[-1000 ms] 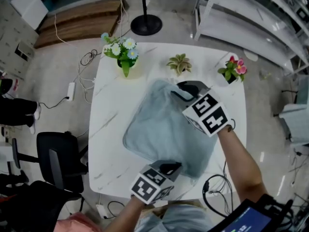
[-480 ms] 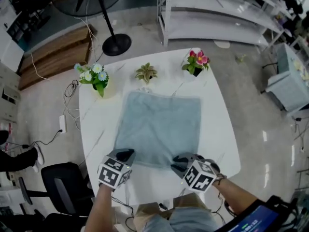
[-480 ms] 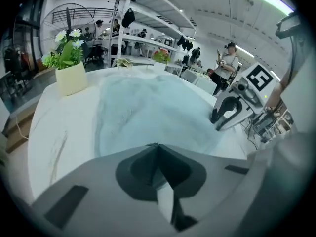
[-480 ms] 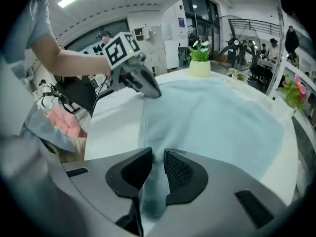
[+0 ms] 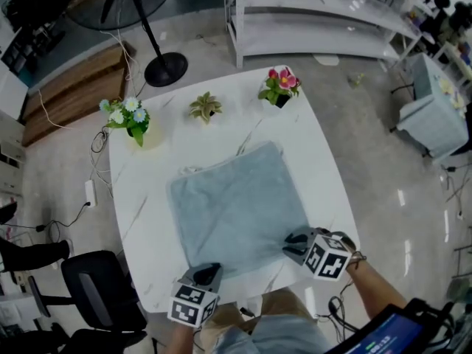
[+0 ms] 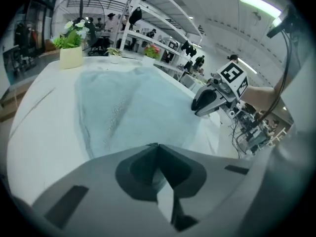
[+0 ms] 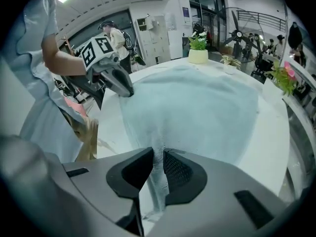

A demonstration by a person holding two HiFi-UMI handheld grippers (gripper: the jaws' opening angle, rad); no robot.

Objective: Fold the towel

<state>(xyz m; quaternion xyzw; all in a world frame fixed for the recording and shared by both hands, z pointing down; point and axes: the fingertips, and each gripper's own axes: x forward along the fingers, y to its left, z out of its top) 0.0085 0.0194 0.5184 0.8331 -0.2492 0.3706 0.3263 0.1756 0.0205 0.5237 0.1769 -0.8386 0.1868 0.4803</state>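
Now your towel (image 5: 236, 209) lies flat on the marble table (image 5: 140, 198), plants (image 5: 205, 107) along the far edge, shelving (image 5: 317, 21) beyond. Your left gripper (image 5: 209, 273) is pressed together at the towel's near corner; your right gripper (image 5: 295, 240), jaws just closing, pinches its edge.

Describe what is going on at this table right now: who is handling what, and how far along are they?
A person holds a two-jaw gripper in each hand over a white table. A grey-blue towel lies spread flat on it. The left gripper is shut on the towel's near left corner. The right gripper has just been closing its jaws, with the near right corner's fabric pinched between them. Three small potted plants stand along the far edge. No fold has been made from this position yet.
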